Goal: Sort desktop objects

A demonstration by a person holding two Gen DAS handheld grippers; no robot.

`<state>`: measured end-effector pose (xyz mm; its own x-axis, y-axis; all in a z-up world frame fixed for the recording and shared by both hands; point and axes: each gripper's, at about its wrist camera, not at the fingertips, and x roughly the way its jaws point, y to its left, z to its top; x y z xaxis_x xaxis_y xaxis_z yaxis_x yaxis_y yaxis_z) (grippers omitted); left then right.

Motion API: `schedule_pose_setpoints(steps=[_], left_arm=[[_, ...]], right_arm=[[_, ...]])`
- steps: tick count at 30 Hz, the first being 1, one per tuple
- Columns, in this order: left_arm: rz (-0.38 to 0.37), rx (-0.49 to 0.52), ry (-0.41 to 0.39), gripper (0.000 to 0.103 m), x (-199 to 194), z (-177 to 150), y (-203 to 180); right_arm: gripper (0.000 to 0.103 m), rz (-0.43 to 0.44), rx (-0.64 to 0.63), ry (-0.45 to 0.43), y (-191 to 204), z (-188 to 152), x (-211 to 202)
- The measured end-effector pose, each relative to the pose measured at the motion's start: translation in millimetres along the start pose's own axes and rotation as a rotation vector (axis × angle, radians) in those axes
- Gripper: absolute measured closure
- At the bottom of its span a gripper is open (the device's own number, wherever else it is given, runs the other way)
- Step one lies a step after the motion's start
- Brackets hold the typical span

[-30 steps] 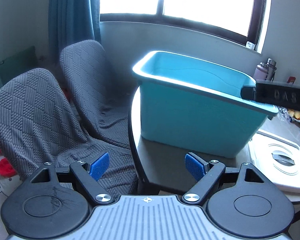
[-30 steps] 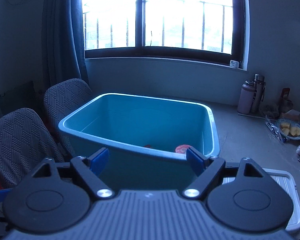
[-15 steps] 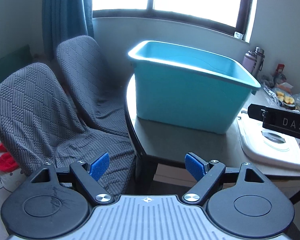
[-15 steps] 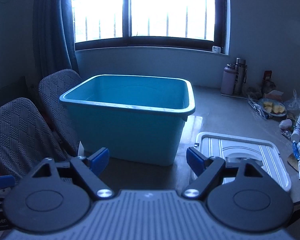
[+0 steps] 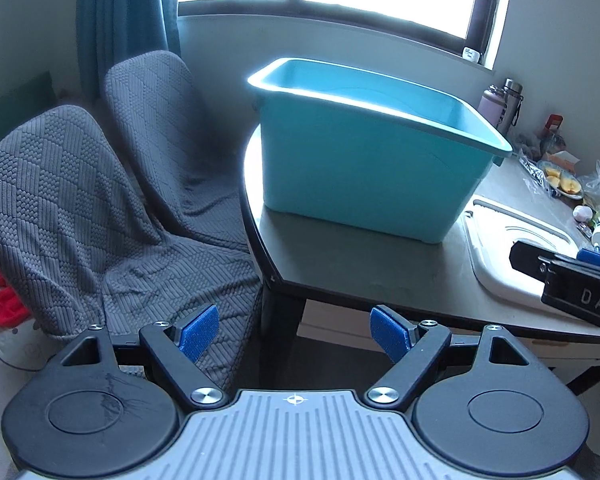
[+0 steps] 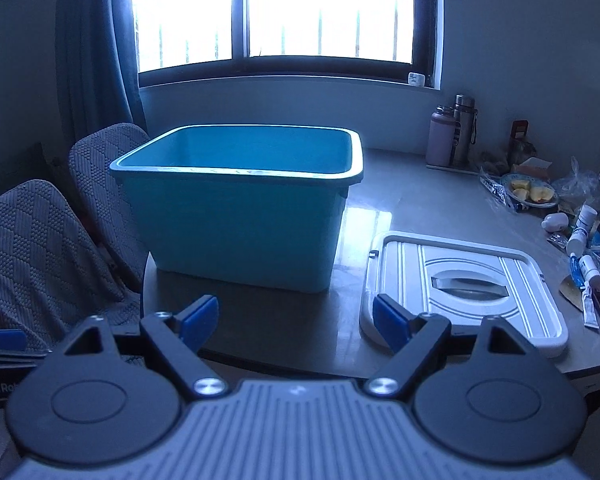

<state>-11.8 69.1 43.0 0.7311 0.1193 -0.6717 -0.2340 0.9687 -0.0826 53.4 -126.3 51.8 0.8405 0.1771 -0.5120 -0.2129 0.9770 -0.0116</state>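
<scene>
A teal plastic bin [image 5: 364,164] stands on the left part of the grey table [image 5: 364,264]; it also shows in the right wrist view [image 6: 236,216]. Its inside is hidden from here. A white lid [image 6: 460,280] lies flat to its right. Small tubes and bottles [image 6: 584,248] lie at the table's right edge. My left gripper [image 5: 296,330] is open and empty, off the table's front-left corner. My right gripper [image 6: 296,320] is open and empty, above the front edge between bin and lid. The right gripper's body shows in the left wrist view [image 5: 572,280].
Two grey covered chairs [image 5: 100,200] stand left of the table. Two flasks [image 6: 452,136] stand by the back wall. A plate of fruit [image 6: 530,194] and plastic bags lie at the back right. A window is behind the table.
Both grippers have pulled back and away from the bin, toward the table's front edge. The bin's inside was visible from the right wrist before and is hidden now. Both stay open.
</scene>
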Motion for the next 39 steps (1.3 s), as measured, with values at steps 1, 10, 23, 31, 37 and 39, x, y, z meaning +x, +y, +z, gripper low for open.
schedule_pose_setpoints(steps=[1, 10, 23, 31, 37, 39], left_arm=[[0.000, 0.003, 0.002, 0.018, 0, 0, -1], [0.016, 0.050, 0.034, 0.018, 11, 1, -18], [-0.029, 0.073, 0.082, 0.018, 34, 5, -58], [-0.072, 0.113, 0.091, 0.018, 49, 10, -100], [-0.093, 0.138, 0.104, 0.018, 62, 12, -133], [-0.099, 0.146, 0.111, 0.018, 63, 10, -141]], right_arm=[[0.018, 0.000, 0.002, 0.003, -1, -1, 0], [0.018, 0.001, 0.029, 0.039, -16, -16, 1], [0.018, -0.043, 0.083, 0.099, -60, -27, 6], [0.018, -0.073, 0.107, 0.120, -96, -25, 12], [0.018, -0.091, 0.124, 0.135, -123, -24, 19], [0.018, -0.096, 0.130, 0.141, -132, -26, 21]])
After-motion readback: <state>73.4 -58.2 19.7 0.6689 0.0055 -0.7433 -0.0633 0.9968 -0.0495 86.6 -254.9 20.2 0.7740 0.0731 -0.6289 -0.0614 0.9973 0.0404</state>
